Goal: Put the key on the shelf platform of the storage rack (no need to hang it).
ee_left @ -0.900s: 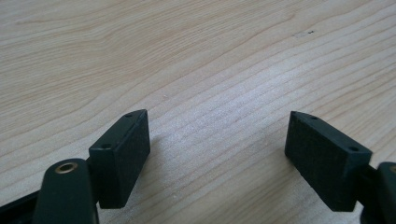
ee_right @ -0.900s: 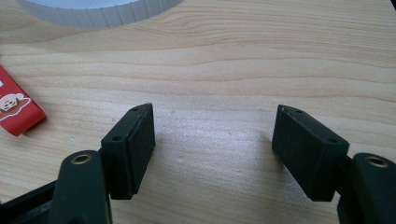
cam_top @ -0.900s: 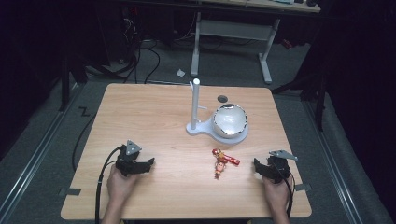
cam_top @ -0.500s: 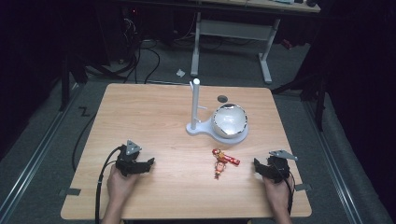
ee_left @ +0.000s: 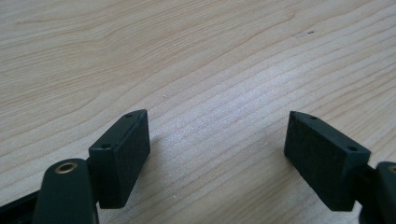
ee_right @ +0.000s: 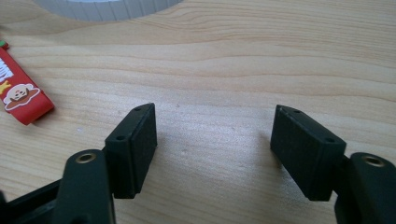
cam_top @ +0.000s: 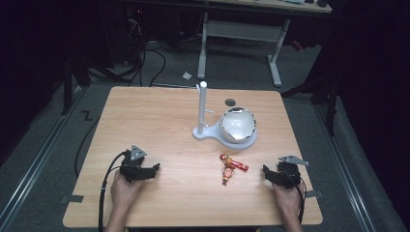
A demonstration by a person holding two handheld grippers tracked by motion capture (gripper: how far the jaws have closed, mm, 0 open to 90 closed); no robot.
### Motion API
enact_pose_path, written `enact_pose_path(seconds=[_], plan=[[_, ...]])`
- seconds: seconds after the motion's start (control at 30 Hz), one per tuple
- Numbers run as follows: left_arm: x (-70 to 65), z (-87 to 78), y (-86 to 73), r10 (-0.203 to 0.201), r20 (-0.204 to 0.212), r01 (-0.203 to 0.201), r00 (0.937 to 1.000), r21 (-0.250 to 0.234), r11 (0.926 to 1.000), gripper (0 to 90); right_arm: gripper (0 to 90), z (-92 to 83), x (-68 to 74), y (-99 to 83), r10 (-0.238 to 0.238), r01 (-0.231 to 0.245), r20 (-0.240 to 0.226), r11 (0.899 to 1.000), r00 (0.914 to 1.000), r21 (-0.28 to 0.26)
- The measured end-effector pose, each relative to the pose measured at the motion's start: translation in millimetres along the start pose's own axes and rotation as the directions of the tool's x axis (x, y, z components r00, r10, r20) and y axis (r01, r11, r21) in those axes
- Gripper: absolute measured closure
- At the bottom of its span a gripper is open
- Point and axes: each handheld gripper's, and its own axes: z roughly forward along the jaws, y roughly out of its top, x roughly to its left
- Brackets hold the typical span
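Two hand-held grippers rest on a wooden table (cam_top: 159,121) at what looks like the start of a pick: the right gripper (cam_top: 269,174) lies at the table's near right corner with its jaws standing well apart and nothing between them, as the right gripper view confirms, bare wood showing between the two black pads (ee_right: 140,140). The left gripper (cam_top: 152,170) lies well off to its left, jaws likewise wide and empty over plain tabletop. The thing nearest the right gripper is a small red snack packet (cam_top: 234,163), lying flat just ahead and to the left of its jaws, with a small red-and-yellow toy figure (cam_top: 226,175) touching or just beside it; in the right gripper view the packet's red end (ee_right: 18,93) sits off to the left of the jaws. Farther ahead of the right gripper stands a shiny round bowl (cam_top: 238,124) on a white stand (cam_top: 203,108) with an upright post; the bowl appears to hold nothing, though glare makes that hard to tell. The next move, judged from this layout, calls for the right gripper to swing left and forward, straddle the packet and close on it.
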Motion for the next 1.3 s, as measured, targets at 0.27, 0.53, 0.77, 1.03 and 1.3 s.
enact_pose_path(seconds=[0.27,0.53,0.77,1.03,1.3], plan=[[0.1,0.0,0.1,-0.002,0.002,0.002,1.0000,-0.001,1.0000,22.9,35.6,-9.5,2.2,0.7,0.006,-0.007,-0.037,1.000,0.9993,-0.027],[0.1,0.0,0.1,-0.002,0.001,0.002,1.0000,-0.001,1.0000,23.0,34.2,-21.0,11.1,6.1,-0.021,0.015,-0.078,0.997,0.9967,-0.074],[0.1,0.0,0.1,-0.003,0.001,0.003,1.0000,-0.001,1.0000,23.0,32.0,-28.6,27.7,14.4,-0.085,0.074,-0.121,0.992,0.9889,-0.098],[0.1,0.0,0.1,-0.003,0.001,0.003,1.0000,-0.001,1.0000,23.0,28.9,-30.0,46.4,19.7,-0.127,0.108,-0.183,0.988,0.9749,-0.107],[0.1,0.0,0.1,-0.002,0.001,0.002,1.0000,-0.001,1.0000,23.0,25.9,-22.3,71.7,21.2,-0.161,0.143,-0.253,0.986,0.9539,-0.087]])
